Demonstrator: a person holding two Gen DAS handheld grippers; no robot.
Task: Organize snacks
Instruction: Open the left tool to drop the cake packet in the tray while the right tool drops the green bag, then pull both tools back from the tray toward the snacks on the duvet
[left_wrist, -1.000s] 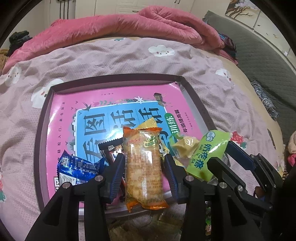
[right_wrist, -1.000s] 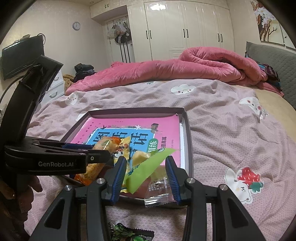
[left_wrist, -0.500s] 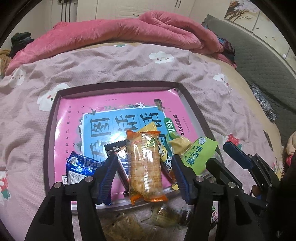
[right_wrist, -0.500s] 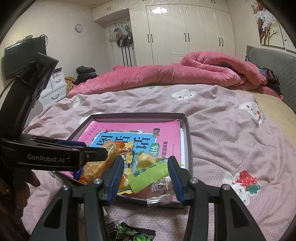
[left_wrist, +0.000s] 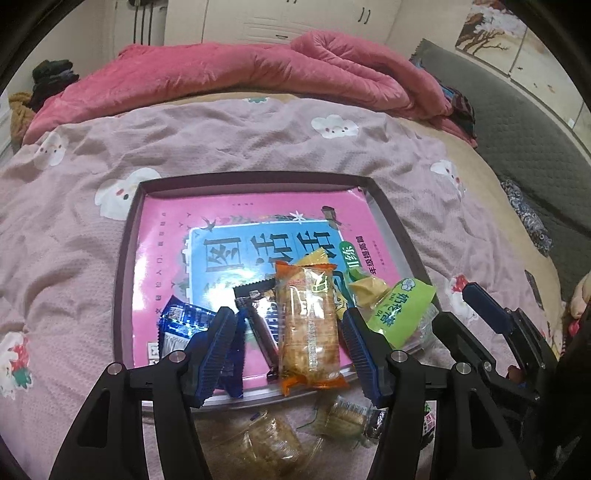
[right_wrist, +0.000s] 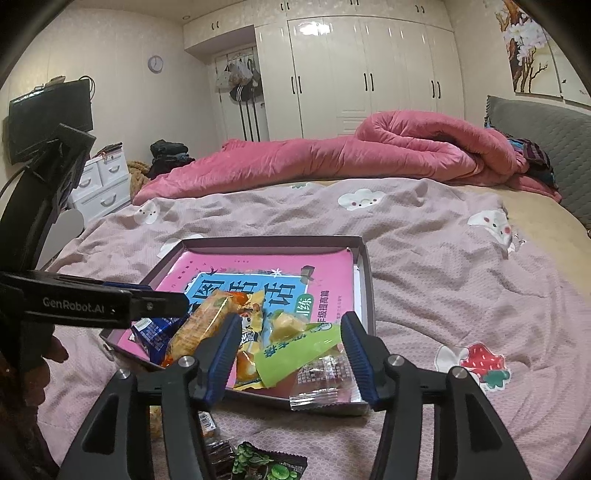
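Your left claw (left_wrist: 290, 349) is spread wide with nothing between its blue pads, hovering over the near edge of the tray (left_wrist: 127, 258) that sits on the bed (left_wrist: 74, 221). Directly in its gap lies the orange cracker pack (left_wrist: 308, 326), flat on the pink book (left_wrist: 236, 221) lining the tray, its near end hanging over the tray's front rim. Just left of it you have a dark wrapper (left_wrist: 258, 314) and, at your left pad, a blue packet (left_wrist: 184, 321). To the right sit a yellow candy (left_wrist: 369, 291) and a green packet (left_wrist: 400, 310), the latter leaning over the tray's right front corner.

Your right claw (right_wrist: 290, 356) is also spread and empty, held low at that same corner. Between its pads you see the green packet (right_wrist: 299, 354), with a clear wrapped candy (right_wrist: 321, 380) resting on the front rim beside it.

Outside the tray, on the bedspread close to you, lie two clear-wrapped snacks (left_wrist: 269, 443) and a dark green-patterned packet (right_wrist: 269, 463). A rolled pink quilt (right_wrist: 332, 155) lies across the far side of the bed.
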